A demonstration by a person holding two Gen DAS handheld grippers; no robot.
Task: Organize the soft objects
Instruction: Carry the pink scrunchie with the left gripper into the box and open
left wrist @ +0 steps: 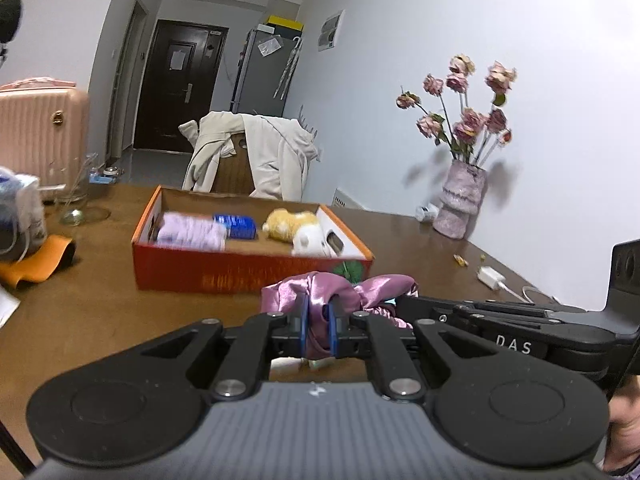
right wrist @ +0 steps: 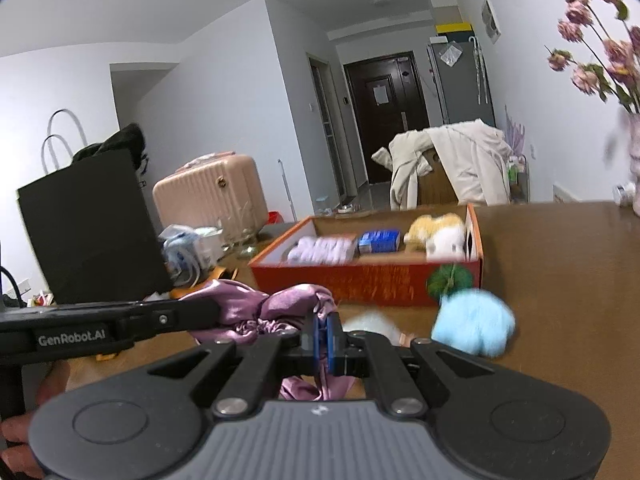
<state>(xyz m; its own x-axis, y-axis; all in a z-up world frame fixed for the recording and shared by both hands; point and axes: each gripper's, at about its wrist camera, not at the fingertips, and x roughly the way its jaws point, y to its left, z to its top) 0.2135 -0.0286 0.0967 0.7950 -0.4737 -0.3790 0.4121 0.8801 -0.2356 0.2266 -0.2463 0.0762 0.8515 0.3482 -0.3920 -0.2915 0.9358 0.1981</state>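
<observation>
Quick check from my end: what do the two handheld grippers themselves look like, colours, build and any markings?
Both match: a ribbed grey body with two round black discs, black linkage arms on silver pivots, and blue pads on the jaws. The left gripper shows "GenRobot.AI" in white on its black side when seen from the right wrist view. The right gripper shows "DAS" in white on its side in the left wrist view. No cables or sleeves show.

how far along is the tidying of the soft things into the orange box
Partly done. Already in the orange box: a purple pack, a blue pack and a yellow-and-white plush. In hand: the pink satin cloth, pinched by both the left gripper and right gripper. Left on the table: a light blue fluffy item and a green one.
</observation>
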